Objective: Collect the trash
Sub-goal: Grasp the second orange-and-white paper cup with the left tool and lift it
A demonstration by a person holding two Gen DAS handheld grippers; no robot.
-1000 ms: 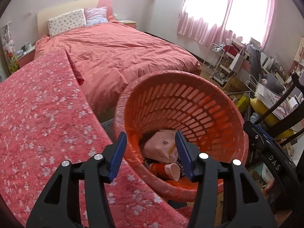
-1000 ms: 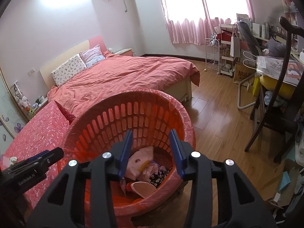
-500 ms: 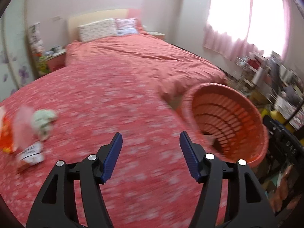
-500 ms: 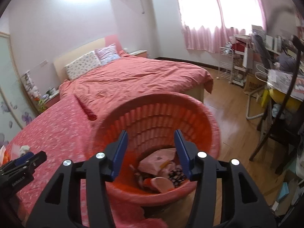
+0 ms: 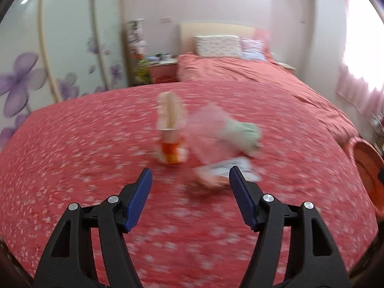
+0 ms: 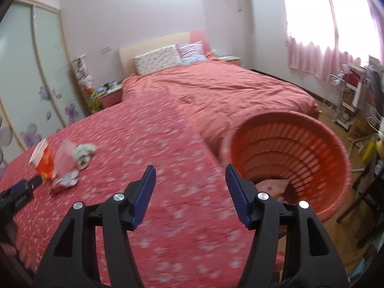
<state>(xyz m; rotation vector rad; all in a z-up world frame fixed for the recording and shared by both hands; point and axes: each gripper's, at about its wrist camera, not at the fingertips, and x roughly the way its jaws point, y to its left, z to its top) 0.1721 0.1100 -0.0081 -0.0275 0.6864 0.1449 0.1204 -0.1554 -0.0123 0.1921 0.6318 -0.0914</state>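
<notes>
We have both claws empty and spread, because the last load is already in the basket (image 6: 291, 158) and we are heading for the next pieces. The left claw (image 5: 190, 180) points down at the little pile of trash on the flowered cover (image 5: 72, 144): a red and yellow carton (image 5: 171, 141) standing up, a pink wrapper (image 5: 208, 132) leaning beside it, a crumpled green wad (image 5: 244, 132) behind, and a flat white packet (image 5: 225, 170) nearest to us, lying just ahead of the pads. The right claw (image 6: 190, 184) hangs over bare cover, between that pile at its left and the basket at its right, which sits off the edge beside the bed (image 6: 228, 91) with a pink bag in its bottom. Compared with a second ago, both claws have swung away from the basket mouth toward the pile, their jaws have just been opening further with nothing between them, and the pile now fills the left view. We judge the white packet the easiest next pick.
</notes>
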